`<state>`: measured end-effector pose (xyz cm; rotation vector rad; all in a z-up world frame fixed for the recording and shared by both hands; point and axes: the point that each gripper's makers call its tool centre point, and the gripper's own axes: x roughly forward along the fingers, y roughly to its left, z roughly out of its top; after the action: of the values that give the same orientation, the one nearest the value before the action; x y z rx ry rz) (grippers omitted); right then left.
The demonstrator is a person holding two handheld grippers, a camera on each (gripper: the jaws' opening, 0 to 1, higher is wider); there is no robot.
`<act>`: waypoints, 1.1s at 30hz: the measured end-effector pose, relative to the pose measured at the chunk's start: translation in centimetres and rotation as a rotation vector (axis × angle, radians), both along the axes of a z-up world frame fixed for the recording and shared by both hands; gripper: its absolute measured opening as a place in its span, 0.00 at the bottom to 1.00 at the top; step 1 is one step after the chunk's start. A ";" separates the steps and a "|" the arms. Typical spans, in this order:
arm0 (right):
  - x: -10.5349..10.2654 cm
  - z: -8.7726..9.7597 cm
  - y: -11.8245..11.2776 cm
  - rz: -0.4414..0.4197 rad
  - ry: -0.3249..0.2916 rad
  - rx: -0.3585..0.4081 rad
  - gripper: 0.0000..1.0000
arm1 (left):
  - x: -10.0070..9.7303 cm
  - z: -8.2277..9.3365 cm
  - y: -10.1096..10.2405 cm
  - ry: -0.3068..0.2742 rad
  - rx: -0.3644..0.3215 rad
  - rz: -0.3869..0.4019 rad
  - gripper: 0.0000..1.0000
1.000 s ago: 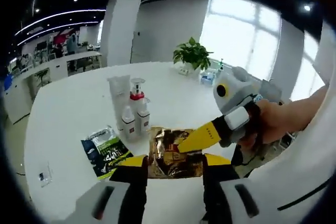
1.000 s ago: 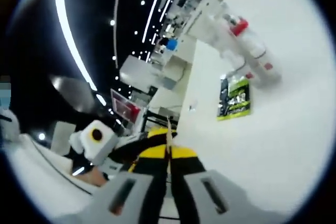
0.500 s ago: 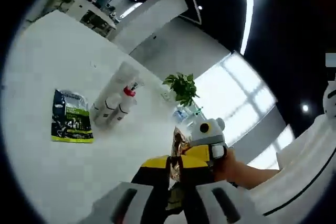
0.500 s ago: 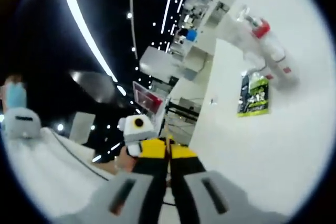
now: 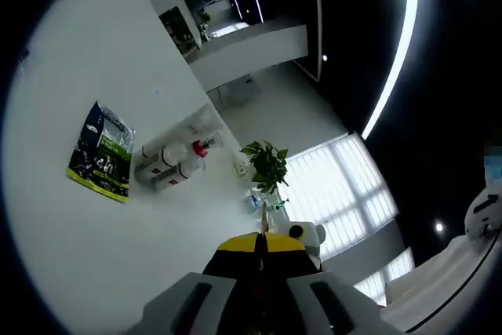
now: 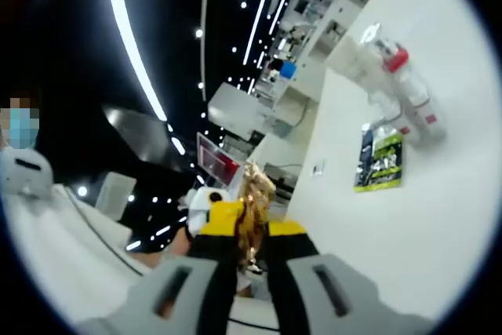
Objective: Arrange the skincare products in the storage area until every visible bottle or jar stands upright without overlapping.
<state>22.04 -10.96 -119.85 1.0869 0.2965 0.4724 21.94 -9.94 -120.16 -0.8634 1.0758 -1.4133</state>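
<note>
White tabletop (image 5: 94, 217) runs under both my claws, office ceiling lights behind. My left gripper (image 5: 261, 245) and right gripper (image 6: 249, 229) are each pinched narrow on the gold sachet (image 6: 252, 213), held edge-on between them, lifted clear of the table. The green sachet (image 5: 102, 161) lies flat, and the 2 pump bottles (image 5: 174, 164) stand just beyond it, touching. From the gold sachet, that cluster lies ahead and well apart, so setting down means travelling toward it.
</note>
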 end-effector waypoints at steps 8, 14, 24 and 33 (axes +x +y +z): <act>0.7 0.3 -1.4 -0.053 -0.005 0.012 0.00 | -1.0 -0.4 -0.1 0.032 0.002 -0.002 0.00; 1.1 0.0 -1.5 -0.057 0.007 0.061 0.04 | -0.3 -0.3 0.1 0.022 0.002 0.019 0.00; 1.4 -0.6 -1.1 -0.017 0.038 0.036 0.00 | 2.0 -0.6 0.7 0.052 0.000 0.092 0.00; 1.3 -0.5 -0.4 0.066 0.064 -0.007 0.00 | 0.5 -1.3 1.9 -0.016 0.070 -0.107 0.00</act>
<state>23.39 -11.40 -120.32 1.0893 0.3908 0.4955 22.41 -8.04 -121.43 -0.7526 1.1669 -1.4600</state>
